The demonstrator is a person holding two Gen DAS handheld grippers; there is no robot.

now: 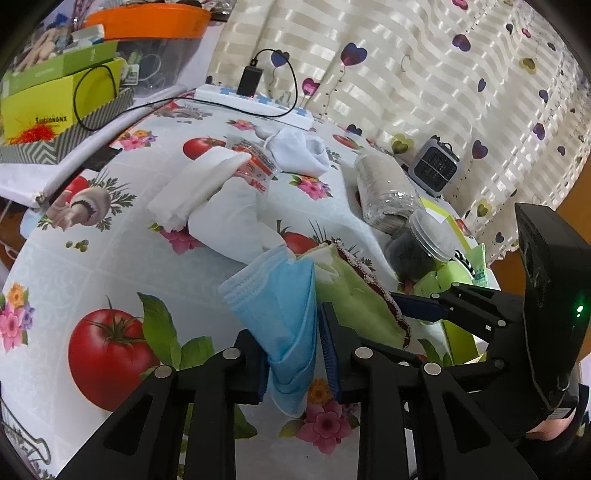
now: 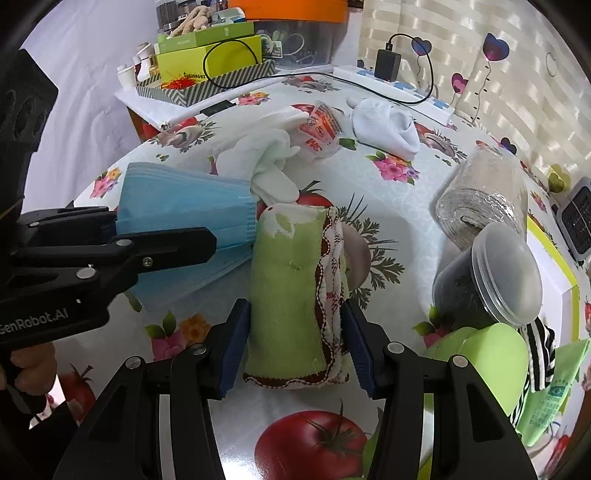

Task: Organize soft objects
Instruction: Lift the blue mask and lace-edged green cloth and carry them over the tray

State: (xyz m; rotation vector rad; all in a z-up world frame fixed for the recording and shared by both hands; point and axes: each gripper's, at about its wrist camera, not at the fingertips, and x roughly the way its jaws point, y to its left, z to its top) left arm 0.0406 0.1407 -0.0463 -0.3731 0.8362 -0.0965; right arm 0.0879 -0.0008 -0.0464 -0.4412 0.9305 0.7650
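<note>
A folded blue face mask sits between the fingers of my left gripper, which is shut on it just above the tablecloth; the mask also shows in the right wrist view. A folded green cloth with red-white trim lies on the table between the fingers of my right gripper, whose pads touch its sides; the cloth also shows in the left wrist view. White gloves, a white sock and a red-printed plastic wrapper lie farther back.
A wrapped grey roll and a dark jar with clear lid lie at right, by a green pouch. A power strip with charger, stacked boxes and an orange tub stand at the back.
</note>
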